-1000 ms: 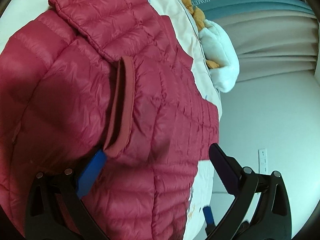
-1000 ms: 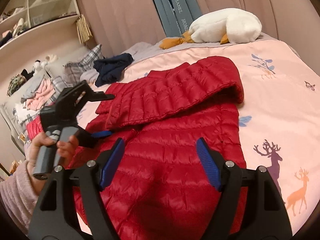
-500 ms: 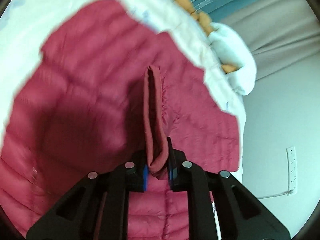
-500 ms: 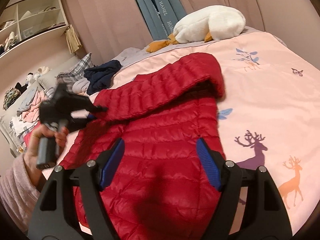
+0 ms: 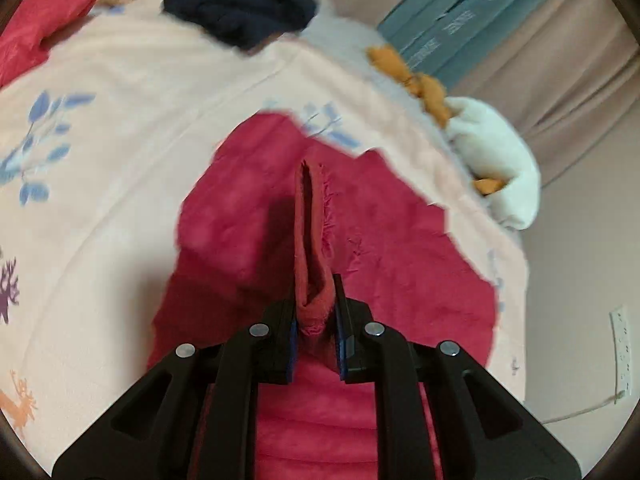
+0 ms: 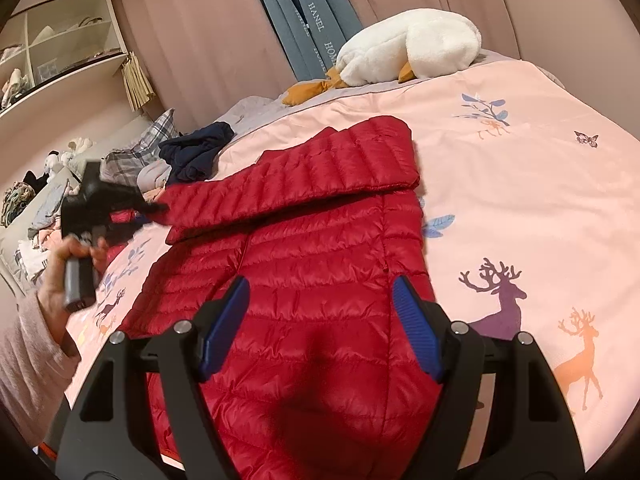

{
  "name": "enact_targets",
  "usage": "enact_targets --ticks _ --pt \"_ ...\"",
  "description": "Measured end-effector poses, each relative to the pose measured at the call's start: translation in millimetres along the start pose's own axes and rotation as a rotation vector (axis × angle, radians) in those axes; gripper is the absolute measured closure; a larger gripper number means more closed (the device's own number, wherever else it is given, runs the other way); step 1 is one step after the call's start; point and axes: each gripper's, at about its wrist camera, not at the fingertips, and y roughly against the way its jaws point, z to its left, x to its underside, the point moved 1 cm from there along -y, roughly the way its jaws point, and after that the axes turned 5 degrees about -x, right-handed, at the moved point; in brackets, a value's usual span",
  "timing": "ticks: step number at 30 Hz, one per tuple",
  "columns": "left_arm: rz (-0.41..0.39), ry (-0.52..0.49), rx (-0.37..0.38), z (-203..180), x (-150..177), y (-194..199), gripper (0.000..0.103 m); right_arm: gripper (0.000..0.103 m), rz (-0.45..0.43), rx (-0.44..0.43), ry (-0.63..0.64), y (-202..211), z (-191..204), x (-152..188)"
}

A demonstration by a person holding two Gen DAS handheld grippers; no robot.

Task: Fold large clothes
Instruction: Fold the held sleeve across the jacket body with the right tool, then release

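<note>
A red quilted puffer jacket (image 6: 320, 264) lies on the pink bed. One sleeve (image 6: 304, 176) stretches across its upper part toward the left. My left gripper (image 5: 316, 304) is shut on the sleeve's ribbed cuff (image 5: 314, 240), which stands up between the blue pads. From the right wrist view, that left gripper (image 6: 152, 206) holds the sleeve end at the jacket's left side, with a hand (image 6: 76, 260) around its handle. My right gripper (image 6: 320, 308) hovers open over the jacket's lower body, with nothing between its fingers.
A pink duvet (image 6: 520, 168) with deer prints covers the bed. A white plush goose (image 6: 408, 50) lies at the far edge by the curtains. A dark navy garment (image 6: 196, 152) and plaid pillows sit at the back left. Shelves and piled clothes stand further left.
My left gripper closed on the sleeve cuff and has pulled it up and out to the left, drawing the sleeve straight across the jacket. My right gripper stayed open, drifting slightly over the jacket body.
</note>
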Motion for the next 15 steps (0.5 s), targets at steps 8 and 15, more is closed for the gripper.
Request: enact_targets --ticks 8,15 --pt "0.077 -0.006 -0.064 25 14 -33 0.078 0.027 0.020 0.017 0.029 -4 7 -2" --pt "0.010 -0.058 -0.090 29 -1 -13 0.049 0.027 0.026 0.039 0.095 -7 17 -21"
